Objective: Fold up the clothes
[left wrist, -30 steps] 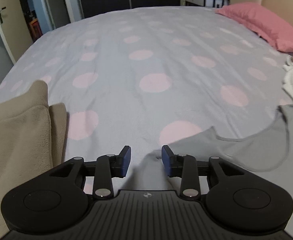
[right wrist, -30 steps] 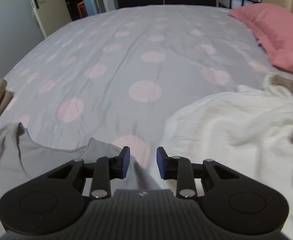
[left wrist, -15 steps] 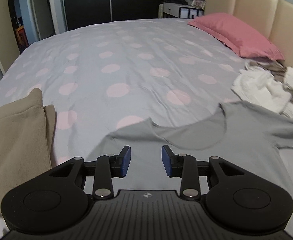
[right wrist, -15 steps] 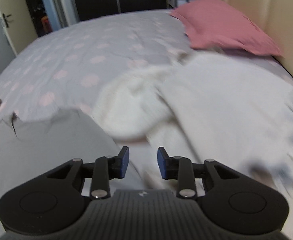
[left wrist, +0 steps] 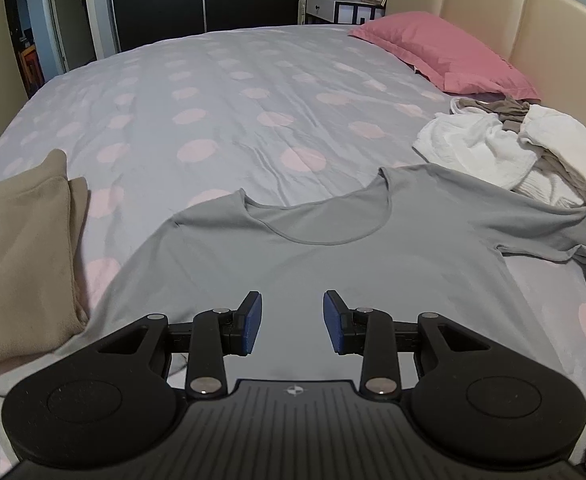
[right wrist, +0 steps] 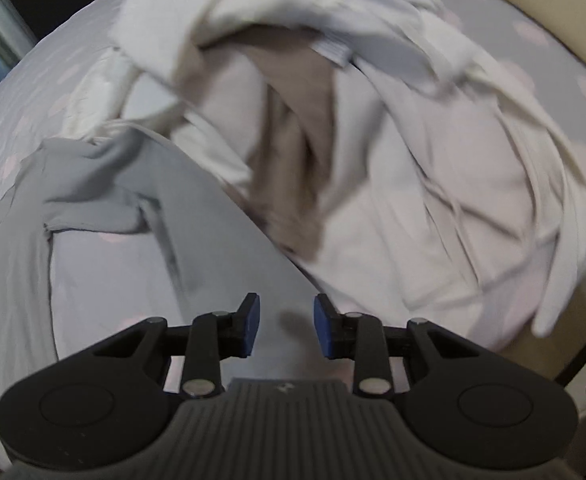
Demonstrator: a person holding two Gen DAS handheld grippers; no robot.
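Observation:
A grey T-shirt (left wrist: 333, 256) lies spread flat on the bed, neckline away from me. My left gripper (left wrist: 291, 326) is open and empty, just above the shirt's middle. In the right wrist view the shirt's right sleeve (right wrist: 105, 196) lies creased at the left, and my right gripper (right wrist: 284, 326) is open and empty over the grey cloth (right wrist: 229, 248) near its edge. A heap of white and taupe clothes (right wrist: 373, 160) fills the space ahead of it; this view is blurred.
A folded beige garment (left wrist: 17, 256) lies at the left of the shirt. The white heap (left wrist: 509, 152) sits at the right near a pink pillow (left wrist: 441, 56) and the beige headboard (left wrist: 533, 28). The polka-dot bedspread (left wrist: 233, 112) stretches beyond.
Both grippers have pulled back from the shirt's shoulders, still open. The left now sees the whole shirt spread out. The right has swung right toward the white heap.

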